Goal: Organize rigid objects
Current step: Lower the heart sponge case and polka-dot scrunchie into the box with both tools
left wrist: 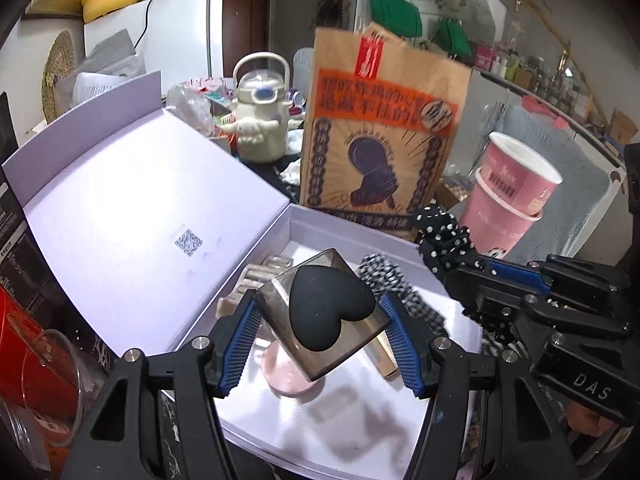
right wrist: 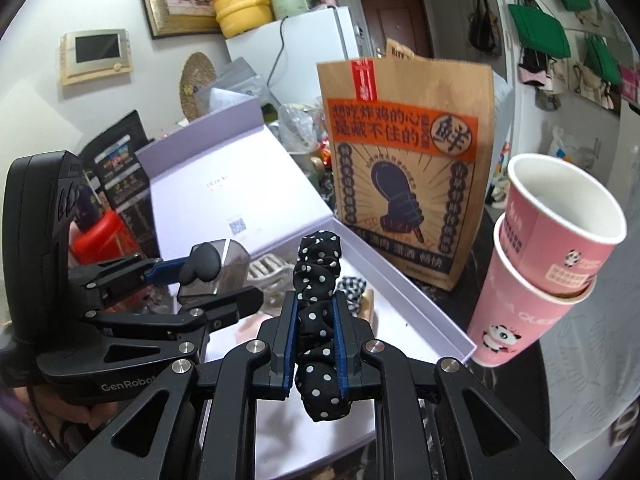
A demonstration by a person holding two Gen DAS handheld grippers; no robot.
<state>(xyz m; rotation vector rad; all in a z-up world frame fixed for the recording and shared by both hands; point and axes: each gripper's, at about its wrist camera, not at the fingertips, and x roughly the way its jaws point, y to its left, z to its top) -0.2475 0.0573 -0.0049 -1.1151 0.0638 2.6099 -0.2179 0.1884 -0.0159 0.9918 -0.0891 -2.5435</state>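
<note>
In the left wrist view, a smoky clear case [left wrist: 320, 320] with a black heart-shaped sponge [left wrist: 330, 314] in it is gripped between the blue pads of the left gripper [left wrist: 320, 336] and held over the near part of an open lavender box [left wrist: 348, 224]. On the raised lid [left wrist: 132, 208], at the left, a small blue QR code is printed. Inside the box, a pale hair claw [left wrist: 260, 276], a black-and-white checked scrunchie [left wrist: 396, 284] and a pink round item [left wrist: 288, 376] are seen beneath and beyond the case. At the right, the right gripper [left wrist: 464, 268] is seen, marked "DAS" on its body, with a black polka-dot scrunchie [left wrist: 440, 236] clenched in it. Behind the box a brown paper bag [left wrist: 380, 128] with an orange label of Chinese characters is stood; the writing is blurred here. Two stacked pink paper cups [left wrist: 512, 204] are seen at far right.

In the right wrist view, the polka-dot scrunchie [right wrist: 318, 320] is pinched tight by the right gripper [right wrist: 316, 332] above the box [right wrist: 420, 296]. The left gripper [right wrist: 200, 280], lettered "GenRobot", is seen at left holding the case [right wrist: 224, 268]. On the bag [right wrist: 408, 168], "想吃炸鸡的心是藏不住的" can be read. Pandas are printed on the cups [right wrist: 552, 256].
</note>
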